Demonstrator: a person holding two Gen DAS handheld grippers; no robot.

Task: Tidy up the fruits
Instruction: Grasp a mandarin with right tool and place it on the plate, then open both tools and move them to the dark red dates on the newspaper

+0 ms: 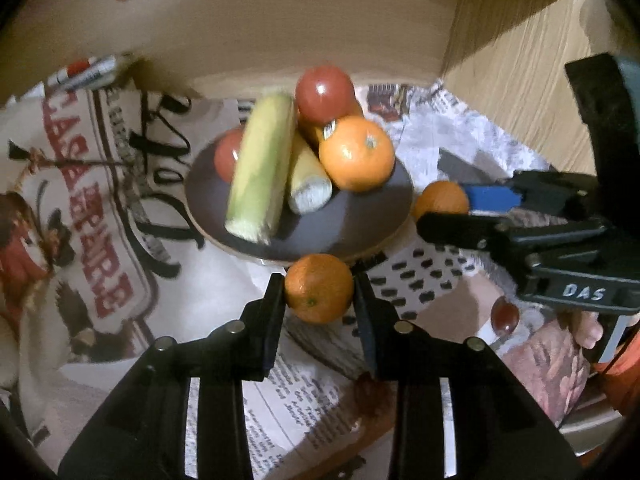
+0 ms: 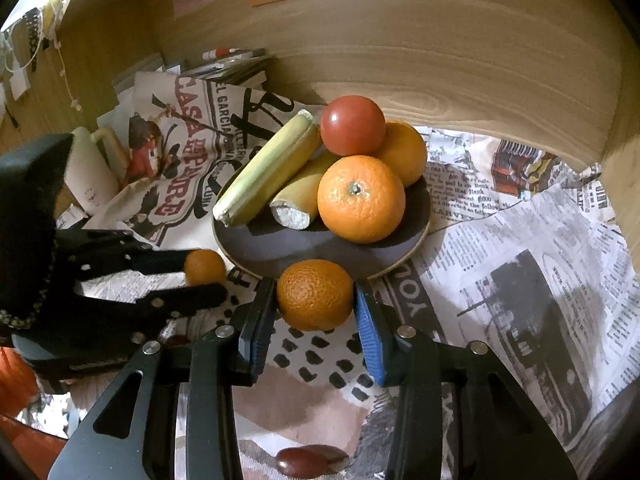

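Left claw (image 1: pixel 319 292) clamped on one mandarin (image 1: pixel 319 288), right claw (image 2: pixel 315 300) on another mandarin (image 2: pixel 315 294), both at the plate (image 2: pixel 320 252) rim. Best lifted clear, lowered onto bare plate, released gently.

Each wrist camera looks forward and down along its own fingers, close in. Both share the plate (image 1: pixel 360 232) (image 2: pixel 404 256) just ahead, and each catches the other gripper beside it.

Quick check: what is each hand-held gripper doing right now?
Left hand-held gripper: shut on a small orange.
Right hand-held gripper: shut on another small orange.
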